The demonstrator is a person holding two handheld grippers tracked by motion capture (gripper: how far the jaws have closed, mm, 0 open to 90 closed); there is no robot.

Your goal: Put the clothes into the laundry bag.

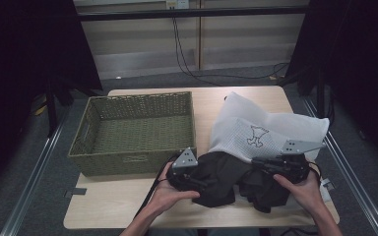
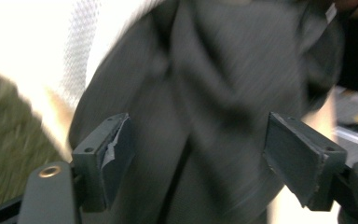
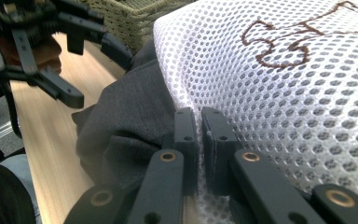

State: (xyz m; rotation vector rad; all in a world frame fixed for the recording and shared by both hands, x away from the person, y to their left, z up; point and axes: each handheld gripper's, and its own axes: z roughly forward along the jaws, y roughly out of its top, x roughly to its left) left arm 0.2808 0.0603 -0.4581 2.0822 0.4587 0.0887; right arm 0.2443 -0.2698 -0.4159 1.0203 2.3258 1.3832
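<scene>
A dark garment lies crumpled at the table's front, partly under the mouth of a white mesh bag that bears a brown stitched figure. My left gripper is at the garment's left end. In the left gripper view its jaws stand wide apart, with the dark cloth behind them and untouched by the pads. My right gripper is at the bag's near edge. In the right gripper view its jaws are pinched together on the mesh, right where it meets the garment.
A green woven basket stands on the left half of the wooden table, right beside the left gripper. Bare table lies in front of the basket. Cables hang from the wall behind the table, and metal rails run along the floor on both sides.
</scene>
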